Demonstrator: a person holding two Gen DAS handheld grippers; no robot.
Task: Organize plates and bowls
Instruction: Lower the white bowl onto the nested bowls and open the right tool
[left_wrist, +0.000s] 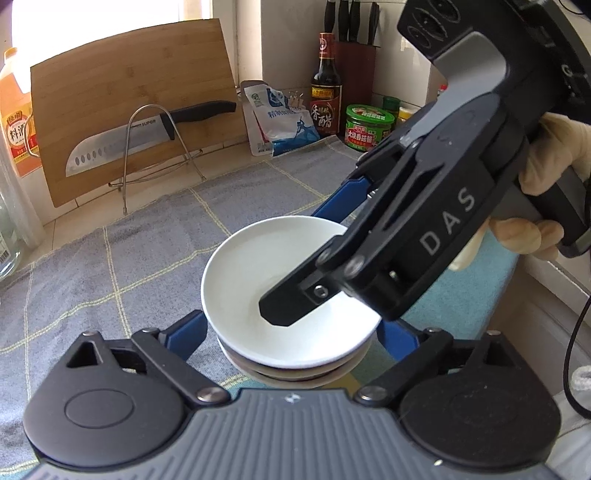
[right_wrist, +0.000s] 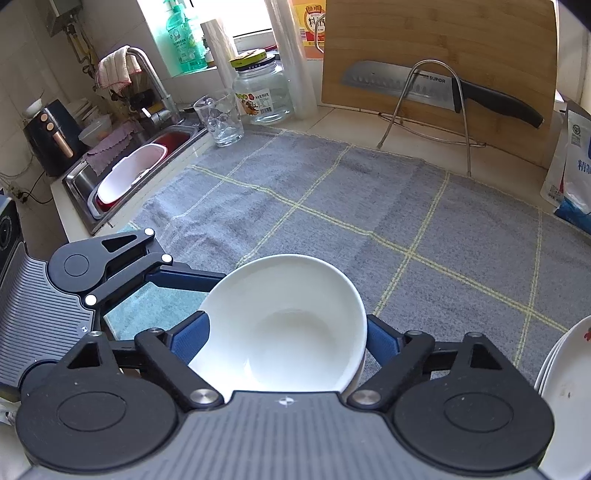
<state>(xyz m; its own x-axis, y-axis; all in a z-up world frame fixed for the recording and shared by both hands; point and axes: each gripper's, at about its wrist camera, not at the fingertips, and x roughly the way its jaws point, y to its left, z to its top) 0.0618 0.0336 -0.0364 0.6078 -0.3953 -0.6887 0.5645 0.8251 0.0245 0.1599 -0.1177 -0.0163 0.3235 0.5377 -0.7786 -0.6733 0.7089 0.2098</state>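
A white bowl (left_wrist: 243, 273) sits on top of a short stack of bowls (left_wrist: 295, 378) on the grey checked cloth (left_wrist: 110, 277). My left gripper (left_wrist: 291, 332) is open, its blue fingers (left_wrist: 188, 332) standing either side of the stack. My right gripper (left_wrist: 295, 262) comes in from the upper right and is open, with one finger over the bowl's inside and the other beyond its far rim. In the right wrist view the same bowl (right_wrist: 288, 295) lies between the right gripper's (right_wrist: 287, 343) spread pads, and a left gripper finger (right_wrist: 184, 278) reaches its left rim.
A stack of white plates (right_wrist: 565, 387) sits at the right edge. A bamboo board (right_wrist: 443, 55), knife (right_wrist: 424, 88) and wire rack (right_wrist: 436, 110) stand at the back. A glass (right_wrist: 219, 118), a jar (right_wrist: 262, 92) and the sink (right_wrist: 129, 173) lie far left. Bottles (left_wrist: 327, 85) line the wall.
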